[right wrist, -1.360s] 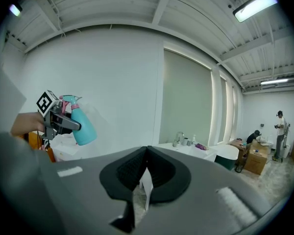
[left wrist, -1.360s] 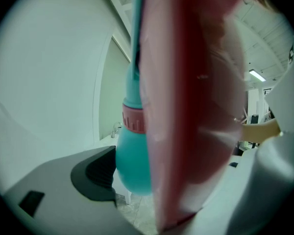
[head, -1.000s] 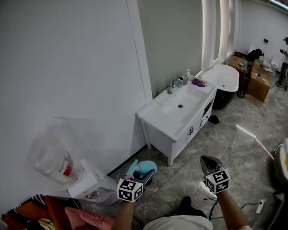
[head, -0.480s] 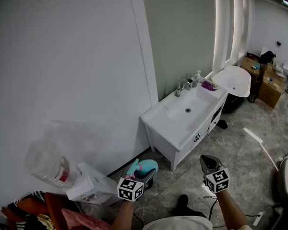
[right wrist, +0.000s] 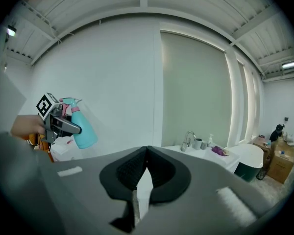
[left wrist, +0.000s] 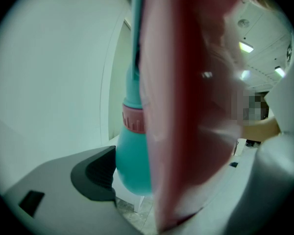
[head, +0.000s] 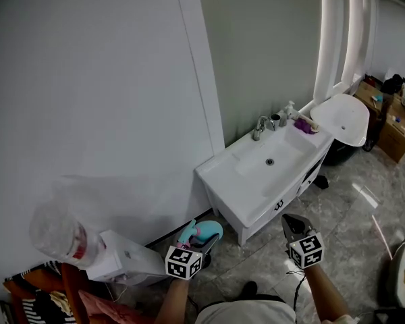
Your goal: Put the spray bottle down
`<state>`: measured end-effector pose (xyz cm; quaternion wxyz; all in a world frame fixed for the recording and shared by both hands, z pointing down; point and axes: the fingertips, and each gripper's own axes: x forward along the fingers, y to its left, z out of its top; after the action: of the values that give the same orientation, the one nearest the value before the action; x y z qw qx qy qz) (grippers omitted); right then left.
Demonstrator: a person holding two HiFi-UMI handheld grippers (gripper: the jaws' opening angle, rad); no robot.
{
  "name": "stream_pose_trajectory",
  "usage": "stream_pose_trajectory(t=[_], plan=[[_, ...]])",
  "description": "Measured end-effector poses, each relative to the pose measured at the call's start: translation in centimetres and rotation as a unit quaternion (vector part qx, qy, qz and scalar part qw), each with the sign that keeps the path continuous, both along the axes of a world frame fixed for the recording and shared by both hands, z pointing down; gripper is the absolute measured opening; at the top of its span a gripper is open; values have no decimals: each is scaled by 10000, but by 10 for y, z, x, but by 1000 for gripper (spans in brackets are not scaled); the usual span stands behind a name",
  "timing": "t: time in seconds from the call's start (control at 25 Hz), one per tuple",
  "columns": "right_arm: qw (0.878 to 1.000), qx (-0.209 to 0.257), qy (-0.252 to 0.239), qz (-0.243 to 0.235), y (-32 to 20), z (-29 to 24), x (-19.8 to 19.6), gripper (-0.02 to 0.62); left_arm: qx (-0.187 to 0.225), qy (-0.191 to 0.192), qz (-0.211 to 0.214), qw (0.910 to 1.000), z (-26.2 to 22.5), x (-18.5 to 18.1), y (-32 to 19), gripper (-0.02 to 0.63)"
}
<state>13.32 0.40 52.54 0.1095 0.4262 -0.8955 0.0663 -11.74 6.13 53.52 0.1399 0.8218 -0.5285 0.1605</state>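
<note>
Carrying stage; nothing has been set down yet. The left gripper point(head: 201, 246) grasps the teal spray bottle point(head: 204, 233) at its upper end. The bottle is held in the air above the floor, short of the white vanity point(head: 237, 181). The right gripper point(head: 293, 227) is clenched and empty. Both grippers point forward, side by side, tilted slightly down. Setting down and release remain.

Head view: up high, aimed steeply down toward the white vanity point(head: 229, 187). Left gripper view: jammed right against the spray bottle point(left wrist: 132, 160). Right gripper view: looking level-ish from farther back, catching the same vanity and bottle.
</note>
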Motion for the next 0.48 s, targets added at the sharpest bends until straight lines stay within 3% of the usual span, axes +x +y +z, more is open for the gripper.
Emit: stream_pose_trajectory(t=[0.48], plan=[[9995,-290,-78,-28,-76,26,24,11,-266,-79,-152,9995,18,23,-77,356]])
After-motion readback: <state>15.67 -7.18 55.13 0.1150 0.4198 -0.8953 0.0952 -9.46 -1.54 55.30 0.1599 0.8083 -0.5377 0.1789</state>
